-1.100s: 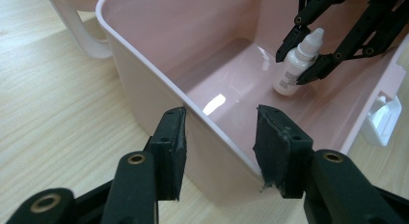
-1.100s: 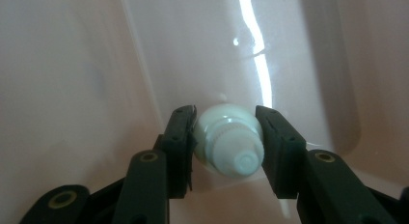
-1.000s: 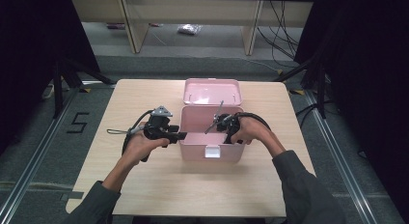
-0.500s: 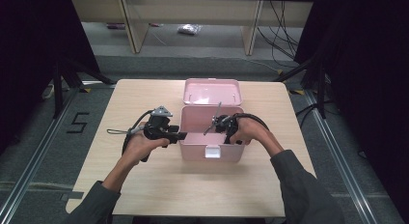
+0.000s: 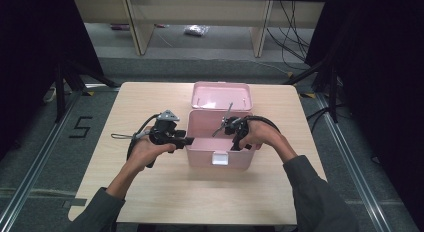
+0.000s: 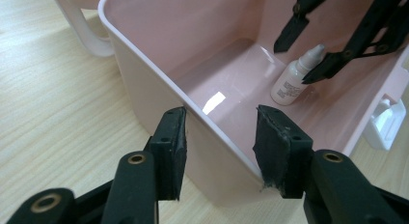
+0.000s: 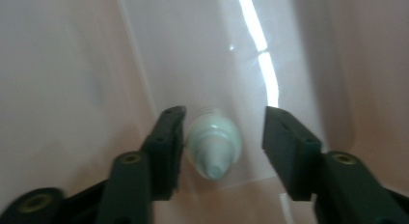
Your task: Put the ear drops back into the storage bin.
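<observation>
Right gripper (image 7: 219, 132) fingers just opened; small white bottle (image 7: 212, 143) sits between them, probably loose, on the floor of the open pink box (image 5: 200, 154). Left gripper (image 6: 219, 137) fingers straddle the box's left wall, half open, on the surface (image 5: 150, 192).

We wear dark grey long sleeves (image 5: 311, 192) that end at the wrists. In each hand we carry a black two-jaw tool. Our left gripper (image 6: 219, 142) has flat, angular black arms with brass-coloured rivets at the joints and thick, dull rubber pads (image 6: 272, 147), the edge of one a little frayed. A grey three-cornered plate (image 5: 167, 115) sits on top of it, and a black cable (image 5: 134, 137) loops away from its body. Our right gripper (image 7: 223, 139) is built the same: black link arms, brass rivets, small screw holes in the blocky pads, and a black cable arching over the hand.
</observation>
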### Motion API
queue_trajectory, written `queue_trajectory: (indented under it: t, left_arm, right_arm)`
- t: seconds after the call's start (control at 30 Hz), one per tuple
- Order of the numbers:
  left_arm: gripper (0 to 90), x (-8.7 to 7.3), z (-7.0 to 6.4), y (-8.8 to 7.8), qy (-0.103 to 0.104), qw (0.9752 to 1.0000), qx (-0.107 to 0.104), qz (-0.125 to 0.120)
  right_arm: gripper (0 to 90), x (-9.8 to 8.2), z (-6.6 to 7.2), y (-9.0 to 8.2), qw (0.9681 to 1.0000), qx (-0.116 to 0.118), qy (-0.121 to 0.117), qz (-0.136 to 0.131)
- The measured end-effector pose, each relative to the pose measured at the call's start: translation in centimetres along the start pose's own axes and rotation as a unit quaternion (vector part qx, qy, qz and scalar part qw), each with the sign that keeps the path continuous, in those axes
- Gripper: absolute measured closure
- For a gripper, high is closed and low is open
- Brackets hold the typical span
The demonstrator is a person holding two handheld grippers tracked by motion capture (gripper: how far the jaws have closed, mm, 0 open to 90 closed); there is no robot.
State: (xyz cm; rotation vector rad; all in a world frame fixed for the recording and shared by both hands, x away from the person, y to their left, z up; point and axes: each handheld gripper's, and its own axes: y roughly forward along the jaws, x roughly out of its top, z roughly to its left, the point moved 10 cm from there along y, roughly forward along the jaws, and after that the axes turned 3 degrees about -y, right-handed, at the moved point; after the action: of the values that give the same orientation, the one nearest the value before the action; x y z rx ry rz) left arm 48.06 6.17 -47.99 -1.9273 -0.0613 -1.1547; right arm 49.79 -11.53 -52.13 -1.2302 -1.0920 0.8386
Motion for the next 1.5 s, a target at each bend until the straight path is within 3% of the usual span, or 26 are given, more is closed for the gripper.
queue_trajectory:
  t: [0.07, 0.1, 0.17, 0.37, 0.4, 0.47, 0.63, 0.8, 0.83, 0.9, 0.93, 1.0, 1.03, 1.07, 1.1, 1.13, 1.17, 1.2, 1.23, 1.3, 1.33, 1.37, 1.4, 1.43, 1.47, 1.5]
  left_arm:
    - [54.2, 0.1, 0.0, 0.1, 0.011, 0.9999, -0.007, -0.001]
    - [54.2, 0.1, 0.0, 0.2, 0.010, 0.9999, -0.006, -0.002]
    - [54.2, 0.1, 0.0, 0.2, 0.008, 0.9999, -0.007, -0.003]
    - [52.6, 0.1, -0.1, 0.1, 0.012, 0.9999, -0.003, -0.001]
    - [52.6, -0.1, -0.2, 0.0, 0.000, 1.0000, 0.000, 0.005]
    - [52.7, -0.1, -0.1, 0.0, 0.000, 1.0000, 0.000, 0.004]
    - [52.2, -0.1, -0.3, -0.1, 0.003, 1.0000, -0.003, 0.008]
    - [52.3, -0.1, -0.4, -0.1, 0.001, 1.0000, 0.003, 0.007]
    - [52.2, -0.2, -0.5, -0.2, 0.000, 1.0000, 0.003, 0.008]
    - [52.2, -0.2, -0.6, -0.2, 0.001, 0.9999, 0.001, 0.012]
    - [52.1, -0.2, -0.6, -0.2, 0.001, 0.9999, 0.001, 0.012]
    - [52.1, -0.3, -0.7, -0.2, 0.001, 0.9999, 0.001, 0.014]
    - [51.9, -0.2, -0.8, -0.2, -0.002, 0.9999, 0.005, 0.011]
    - [51.8, -0.2, -0.8, -0.2, -0.002, 0.9999, 0.005, 0.011]
    - [51.8, -0.3, -0.8, -0.2, -0.004, 0.9999, 0.005, 0.013]
    - [51.8, -0.3, -0.9, -0.2, -0.003, 0.9999, 0.005, 0.013]
    - [51.5, -0.3, -0.9, -0.2, 0.001, 0.9999, 0.001, 0.016]
    - [51.5, -0.3, -0.9, -0.2, 0.001, 0.9999, 0.001, 0.016]
    - [51.4, -0.3, -0.9, -0.2, 0.000, 0.9999, 0.005, 0.012]
    - [51.2, -0.3, -1.0, -0.3, 0.000, 0.9999, 0.004, 0.015]
    - [51.2, -0.3, -1.0, -0.2, -0.002, 0.9999, 0.004, 0.014]
    - [51.0, -0.3, -1.1, -0.2, -0.006, 0.9999, 0.005, 0.012]
    - [50.9, -0.3, -1.1, -0.2, -0.006, 0.9999, 0.005, 0.012]
    - [50.8, -0.4, -1.2, -0.3, 0.000, 0.9998, -0.002, 0.018]
    - [50.8, -0.4, -1.3, -0.3, -0.004, 0.9998, -0.002, 0.017]
    - [50.5, -0.3, -1.2, -0.3, 0.004, 0.9999, 0.000, 0.014]
  right_arm:
    - [45.8, 0.1, 0.4, -0.7, 0.9998, 0.004, 0.015, -0.009]
    - [39.9, 0.1, 0.4, -1.5, 0.9998, 0.007, -0.004, -0.020]
    - [40.2, 0.0, 1.1, -2.3, 0.9997, 0.017, 0.001, -0.018]
    - [40.0, 0.4, 1.7, -4.6, 0.9990, 0.004, 0.000, -0.044]
    - [39.9, 0.5, 1.6, -5.0, 0.9989, 0.002, -0.002, -0.047]
    - [39.8, 0.5, 1.7, -5.3, 0.9987, 0.004, 0.004, -0.051]
    - [39.5, 0.8, 1.2, -6.8, 0.9970, 0.004, 0.008, -0.077]
    - [39.6, 0.6, -0.2, -8.3, 0.9936, -0.021, 0.024, -0.109]
    - [39.1, 0.5, -1.0, -8.7, 0.9907, -0.035, 0.049, -0.122]
    - [38.7, 0.4, -2.1, -9.2, 0.9867, -0.048, 0.064, -0.141]
    - [38.7, 0.4, -2.1, -9.2, 0.9867, -0.048, 0.064, -0.141]
    - [38.9, -0.2, -4.0, -9.8, 0.9783, -0.073, 0.108, -0.161]
    - [38.7, -0.4, -4.7, -9.9, 0.9756, -0.081, 0.117, -0.167]
    - [38.7, -0.4, -4.7, -9.9, 0.9756, -0.081, 0.117, -0.167]
    - [38.9, -0.8, -5.8, -10.2, 0.9683, -0.092, 0.147, -0.179]
    - [38.9, -0.8, -5.8, -10.2, 0.9683, -0.092, 0.147, -0.179]
    - [39.1, -1.3, -7.1, -10.4, 0.9615, -0.110, 0.174, -0.181]
    - [39.1, -1.3, -7.1, -10.4, 0.9615, -0.110, 0.174, -0.181]
    - [39.5, -1.7, -8.3, -10.3, 0.9542, -0.121, 0.201, -0.185]
    - [39.7, -2.0, -9.3, -10.3, 0.9497, -0.130, 0.213, -0.190]
    - [39.7, -2.0, -9.3, -10.3, 0.9497, -0.130, 0.213, -0.190]
    - [39.8, -2.2, -10.3, -10.1, 0.9450, -0.140, 0.225, -0.192]
    - [39.8, -2.2, -10.3, -10.1, 0.9450, -0.140, 0.225, -0.192]
    - [39.8, -2.2, -11.0, -9.8, 0.9412, -0.144, 0.235, -0.195]
    - [39.8, -2.2, -11.0, -9.8, 0.9412, -0.144, 0.235, -0.195]
    - [39.8, -2.2, -11.6, -9.6, 0.9386, -0.146, 0.243, -0.197]
